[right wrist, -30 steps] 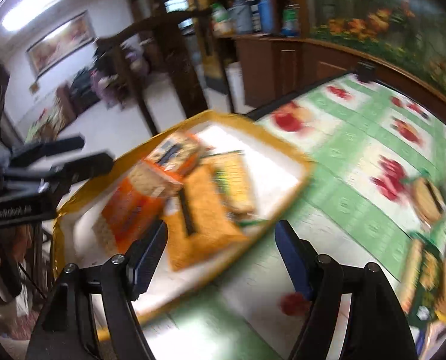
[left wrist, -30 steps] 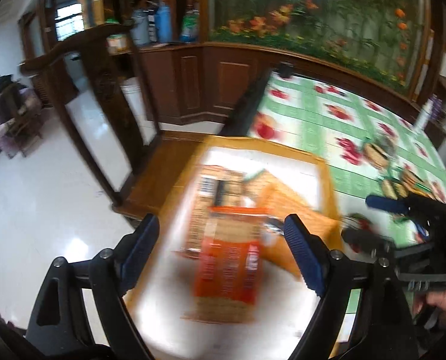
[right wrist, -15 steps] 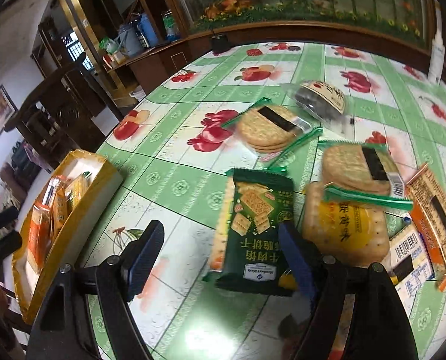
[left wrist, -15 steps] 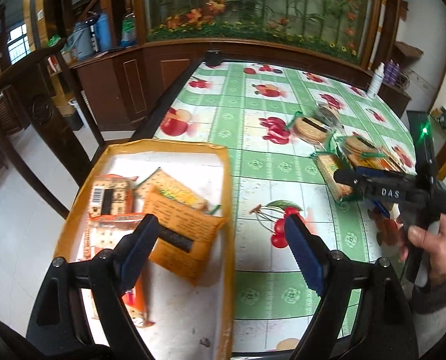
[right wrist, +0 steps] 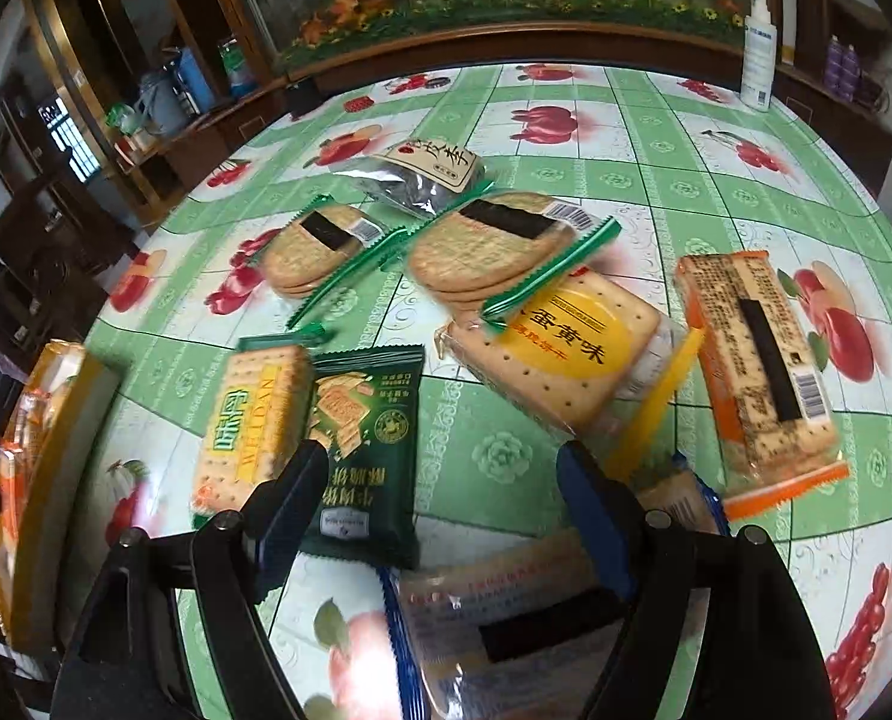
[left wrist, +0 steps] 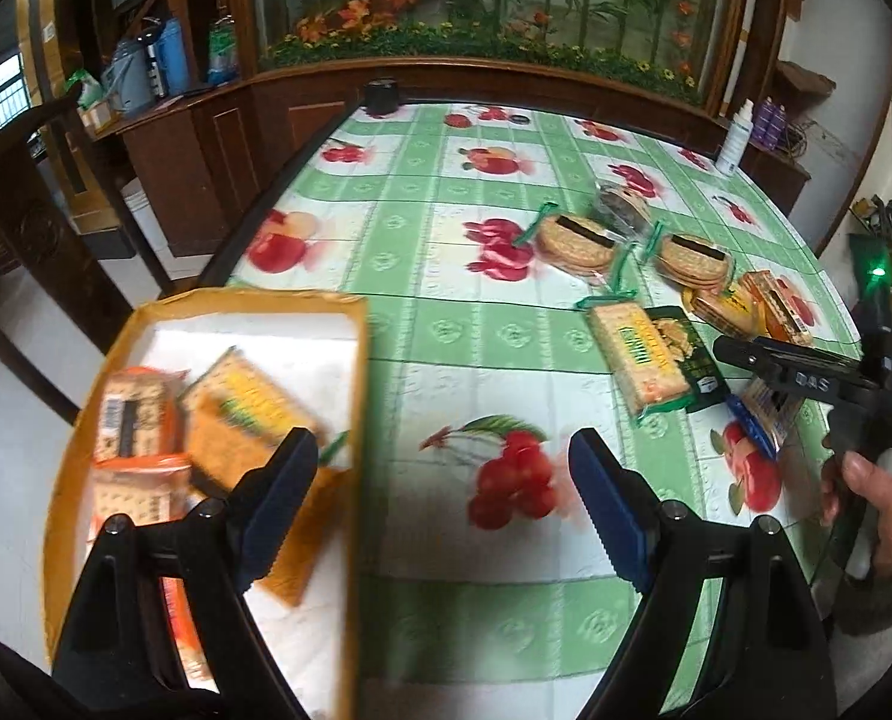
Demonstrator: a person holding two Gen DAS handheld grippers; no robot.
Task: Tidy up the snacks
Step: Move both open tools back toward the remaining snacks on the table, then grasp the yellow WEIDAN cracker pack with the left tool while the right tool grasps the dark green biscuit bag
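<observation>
A yellow-rimmed tray point(left wrist: 359, 396) with a white floor sits at the table's left edge and holds several orange and yellow cracker packs point(left wrist: 248, 414). My left gripper point(left wrist: 443, 504) hangs open over the tray's right rim and the bare cloth, holding nothing. My right gripper point(right wrist: 440, 507) is open above loose snacks: a dark green pack point(right wrist: 362, 438), a yellow-green cracker pack point(right wrist: 251, 420), a yellow pack point(right wrist: 566, 348), an orange pack point(right wrist: 758, 360) and a blue-edged pack point(right wrist: 494, 630) just beneath it. Nothing is between its fingers.
Two round cracker packs point(right wrist: 320, 246) point(right wrist: 494, 246) and a dark pack point(right wrist: 422, 174) lie farther back on the green fruit-print tablecloth point(left wrist: 446, 330). A white bottle point(right wrist: 758, 54) stands at the far right edge. A hand point(left wrist: 878, 498) holds the right gripper. A wooden chair point(left wrist: 20, 198) stands left.
Both grippers have swung right, away from the tray. The left went from over the tray's packs to its right rim. The right now hangs over the loose snacks.
</observation>
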